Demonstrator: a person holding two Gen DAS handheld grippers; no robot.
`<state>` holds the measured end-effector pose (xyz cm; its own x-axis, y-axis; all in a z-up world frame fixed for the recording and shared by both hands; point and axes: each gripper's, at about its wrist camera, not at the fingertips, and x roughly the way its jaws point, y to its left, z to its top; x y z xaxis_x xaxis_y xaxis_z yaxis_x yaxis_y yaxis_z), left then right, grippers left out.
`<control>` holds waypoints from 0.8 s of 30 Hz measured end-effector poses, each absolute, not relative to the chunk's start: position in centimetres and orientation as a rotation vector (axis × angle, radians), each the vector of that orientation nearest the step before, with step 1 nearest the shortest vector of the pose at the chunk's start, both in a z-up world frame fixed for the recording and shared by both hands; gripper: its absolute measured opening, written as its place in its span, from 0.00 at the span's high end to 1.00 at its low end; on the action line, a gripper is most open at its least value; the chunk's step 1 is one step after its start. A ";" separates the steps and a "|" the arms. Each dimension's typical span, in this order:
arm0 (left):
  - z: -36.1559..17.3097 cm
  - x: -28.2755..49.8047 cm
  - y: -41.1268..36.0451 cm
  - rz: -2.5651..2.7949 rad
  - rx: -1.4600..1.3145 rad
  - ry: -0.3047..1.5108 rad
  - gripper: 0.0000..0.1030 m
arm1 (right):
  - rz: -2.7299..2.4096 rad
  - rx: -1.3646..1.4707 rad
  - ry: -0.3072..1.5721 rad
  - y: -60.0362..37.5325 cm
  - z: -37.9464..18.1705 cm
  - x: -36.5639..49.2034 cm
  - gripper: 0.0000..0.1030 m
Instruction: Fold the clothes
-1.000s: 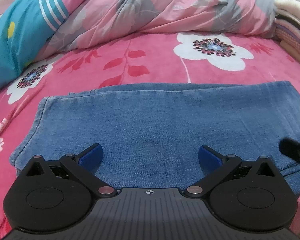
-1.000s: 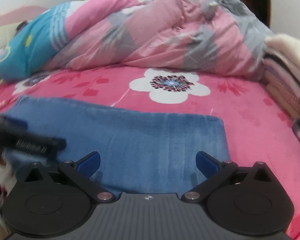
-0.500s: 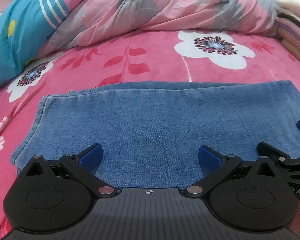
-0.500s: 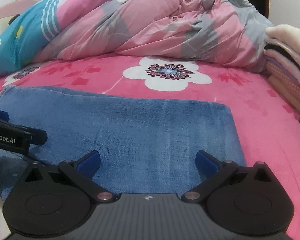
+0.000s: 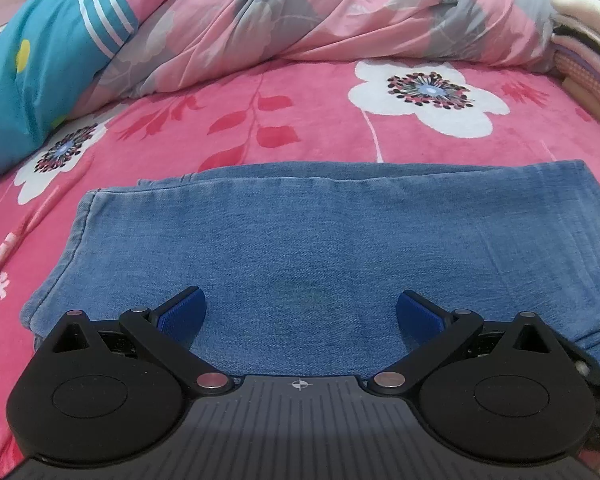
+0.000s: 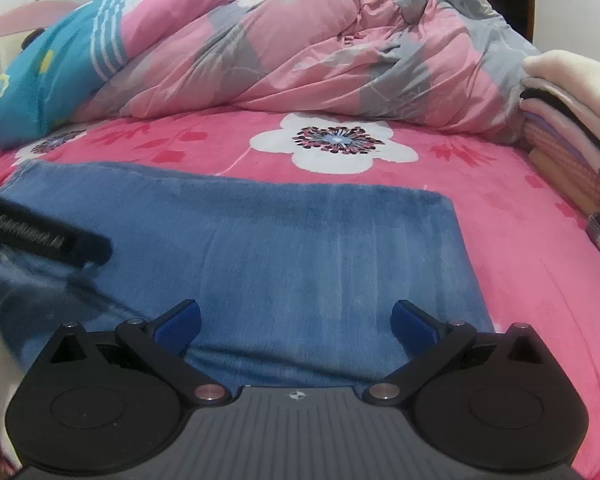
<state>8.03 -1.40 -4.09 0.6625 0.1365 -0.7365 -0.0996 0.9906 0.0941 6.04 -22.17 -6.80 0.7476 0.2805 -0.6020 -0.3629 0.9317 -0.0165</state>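
Folded blue jeans [image 5: 300,236] lie flat across the pink flowered bedspread [image 5: 260,128]. They also show in the right wrist view [image 6: 300,248]. My left gripper [image 5: 300,314] is open and empty, low over the near edge of the jeans toward their left half. My right gripper [image 6: 296,320] is open and empty over the near edge toward their right end. The left gripper's black body [image 6: 48,236] shows blurred at the left of the right wrist view.
A crumpled pink and grey quilt [image 5: 320,16] with a teal part [image 5: 40,64] is heaped along the far side of the bed. A stack of folded clothes [image 6: 572,120] stands at the right edge.
Both grippers stay open over the jeans. The right gripper has drawn back out of the left wrist view and turned slightly; the jeans have not moved.
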 end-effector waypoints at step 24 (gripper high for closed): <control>-2.5 -3.8 -4.9 -0.104 0.177 0.543 0.21 | 0.681 0.433 0.710 -29.7 -6.4 2.0 0.65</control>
